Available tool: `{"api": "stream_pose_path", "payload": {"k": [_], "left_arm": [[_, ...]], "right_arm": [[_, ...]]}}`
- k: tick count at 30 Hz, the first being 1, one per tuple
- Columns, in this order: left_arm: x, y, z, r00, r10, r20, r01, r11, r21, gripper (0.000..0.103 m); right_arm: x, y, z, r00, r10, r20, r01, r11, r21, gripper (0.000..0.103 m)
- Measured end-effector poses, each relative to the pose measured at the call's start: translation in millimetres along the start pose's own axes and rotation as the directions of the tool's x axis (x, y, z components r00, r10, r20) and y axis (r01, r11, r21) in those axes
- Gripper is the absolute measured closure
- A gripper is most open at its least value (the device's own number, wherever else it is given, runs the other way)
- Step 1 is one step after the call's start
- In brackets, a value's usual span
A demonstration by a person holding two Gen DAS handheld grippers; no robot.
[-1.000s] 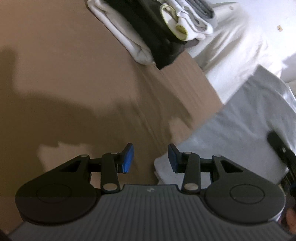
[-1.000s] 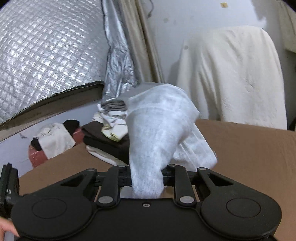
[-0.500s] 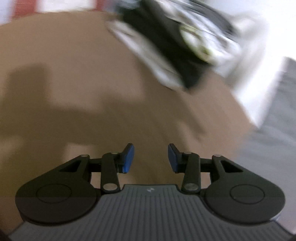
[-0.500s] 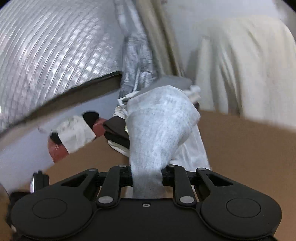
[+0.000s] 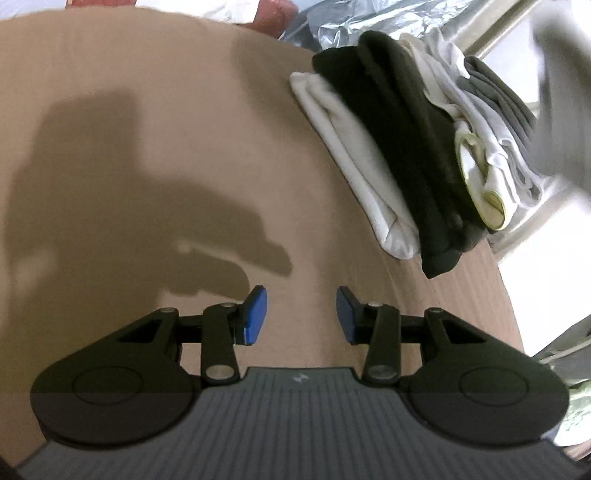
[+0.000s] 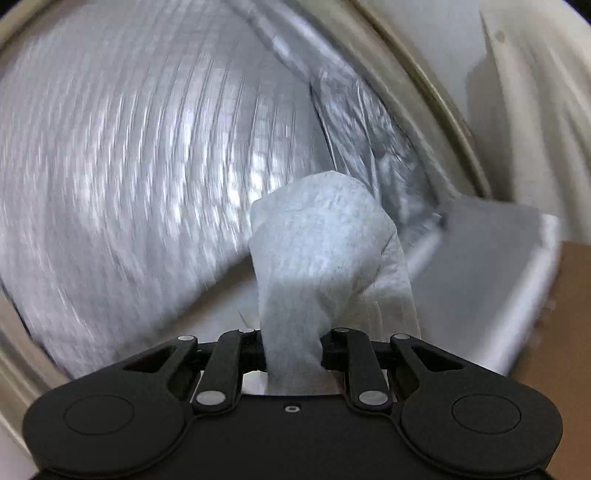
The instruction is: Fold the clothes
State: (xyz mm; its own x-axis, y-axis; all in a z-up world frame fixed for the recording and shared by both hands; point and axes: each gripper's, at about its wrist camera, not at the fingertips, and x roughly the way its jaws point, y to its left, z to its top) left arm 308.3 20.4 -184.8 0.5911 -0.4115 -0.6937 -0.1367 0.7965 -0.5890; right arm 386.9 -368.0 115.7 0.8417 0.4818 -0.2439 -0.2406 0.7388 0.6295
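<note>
My right gripper [image 6: 292, 345] is shut on a light grey folded garment [image 6: 325, 251], which bulges up between its jaws and is held in the air. The same grey garment shows blurred at the upper right of the left wrist view [image 5: 561, 103]. My left gripper [image 5: 301, 314] is open and empty, blue pads apart, above the brown table [image 5: 147, 184]. A stack of folded clothes [image 5: 413, 155], white, black, white and dark grey, lies at the table's far right edge.
A silver quilted foil sheet [image 6: 129, 177] fills the background of the right wrist view, blurred by motion. A cream cloth [image 6: 535, 92] hangs at the right. Something red [image 5: 273, 14] sits beyond the table's far edge.
My right gripper has swung up and left with the grey garment, from above the table toward the foil sheet. My left gripper, still open, has turned away from the grey garment toward the stack.
</note>
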Motion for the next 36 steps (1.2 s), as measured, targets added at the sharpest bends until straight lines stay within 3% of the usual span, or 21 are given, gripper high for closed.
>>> {"api": "stream_pose_path", "payload": {"k": [3, 5, 7, 9, 10, 12, 13, 14, 16, 17, 18, 20, 21, 22, 24, 25, 27, 28, 30, 32, 36], "left_arm": [[5, 4, 4, 1.0, -0.027, -0.008, 0.027, 0.998, -0.048, 0.063], [11, 5, 5, 0.999, -0.03, -0.017, 0.029, 0.997, -0.068, 0.063], [17, 4, 3, 0.999, -0.028, -0.032, 0.025, 0.997, -0.073, 0.063], [21, 2, 2, 0.999, -0.031, -0.044, 0.028, 0.997, -0.067, 0.063], [23, 1, 2, 0.998, -0.033, -0.047, 0.03, 0.998, -0.062, 0.063], [23, -1, 0, 0.998, -0.035, -0.052, 0.033, 0.998, -0.054, 0.063], [22, -2, 0, 0.998, -0.037, -0.053, 0.034, 0.998, -0.053, 0.063], [21, -3, 0, 0.998, -0.039, -0.044, 0.037, 0.998, -0.044, 0.063], [19, -7, 0, 0.999, -0.044, -0.02, 0.044, 0.999, -0.018, 0.063], [18, -9, 0, 0.999, -0.047, -0.008, 0.047, 0.999, -0.005, 0.063], [15, -12, 1, 0.999, -0.049, 0.012, 0.049, 0.999, 0.016, 0.063], [11, -17, 3, 0.997, -0.058, 0.049, 0.056, 0.997, 0.049, 0.063], [9, -19, 3, 0.996, -0.067, 0.066, 0.063, 0.996, 0.061, 0.063], [9, -21, 3, 0.995, -0.066, 0.073, 0.061, 0.995, 0.076, 0.063], [10, -24, 3, 0.995, -0.056, 0.077, 0.048, 0.993, 0.105, 0.063], [11, -24, 3, 0.996, -0.048, 0.077, 0.038, 0.992, 0.118, 0.063], [9, -24, 4, 0.995, -0.048, 0.084, 0.037, 0.991, 0.127, 0.063], [7, -24, 4, 0.995, -0.049, 0.088, 0.038, 0.991, 0.13, 0.063], [1, -26, 6, 0.991, -0.076, 0.11, 0.061, 0.989, 0.137, 0.063], [-3, -34, 9, 0.985, -0.105, 0.139, 0.082, 0.983, 0.166, 0.063], [-3, -63, 41, 0.966, -0.203, 0.161, 0.171, 0.967, 0.19, 0.063]], "right_arm": [[36, -43, 39, 0.996, 0.004, 0.094, -0.009, 0.999, 0.054, 0.081], [63, -85, 49, 0.988, -0.066, 0.138, 0.054, 0.994, 0.092, 0.08], [87, -127, 47, 0.979, -0.169, 0.118, 0.15, 0.976, 0.155, 0.079], [104, -163, 35, 0.95, -0.304, 0.076, 0.282, 0.936, 0.21, 0.076], [106, -178, 28, 0.942, -0.326, 0.08, 0.302, 0.927, 0.223, 0.075], [101, -198, 19, 0.95, -0.29, 0.113, 0.255, 0.933, 0.253, 0.069], [99, -205, 16, 0.954, -0.271, 0.125, 0.231, 0.936, 0.264, 0.059], [98, -210, 16, 0.956, -0.266, 0.125, 0.226, 0.938, 0.263, 0.058], [104, -207, 25, 0.955, -0.275, 0.109, 0.248, 0.944, 0.216, 0.058], [107, -197, 32, 0.953, -0.283, 0.108, 0.267, 0.953, 0.143, 0.069], [110, -187, 39, 0.951, -0.29, 0.109, 0.284, 0.956, 0.068, 0.072], [111, -163, 50, 0.966, -0.221, 0.135, 0.233, 0.969, -0.083, 0.075], [115, -160, 52, 0.962, -0.243, 0.124, 0.256, 0.961, -0.103, 0.075], [119, -158, 55, 0.957, -0.267, 0.113, 0.28, 0.952, -0.121, 0.065], [134, -158, 51, 0.904, -0.426, 0.037, 0.427, 0.893, -0.145, 0.043], [137, -159, 48, 0.885, -0.465, 0.018, 0.462, 0.873, -0.157, 0.041], [125, -158, 42, 0.882, -0.467, 0.059, 0.471, 0.874, -0.117, 0.032], [116, -157, 40, 0.867, -0.491, 0.08, 0.498, 0.861, -0.103, 0.024], [99, -157, 36, 0.833, -0.539, 0.122, 0.549, 0.832, -0.074, 0.022], [81, -156, 33, 0.843, -0.519, 0.139, 0.534, 0.838, -0.112, 0.022], [43, -164, 32, 0.927, -0.369, 0.062, 0.37, 0.929, -0.007, 0.022]]}}
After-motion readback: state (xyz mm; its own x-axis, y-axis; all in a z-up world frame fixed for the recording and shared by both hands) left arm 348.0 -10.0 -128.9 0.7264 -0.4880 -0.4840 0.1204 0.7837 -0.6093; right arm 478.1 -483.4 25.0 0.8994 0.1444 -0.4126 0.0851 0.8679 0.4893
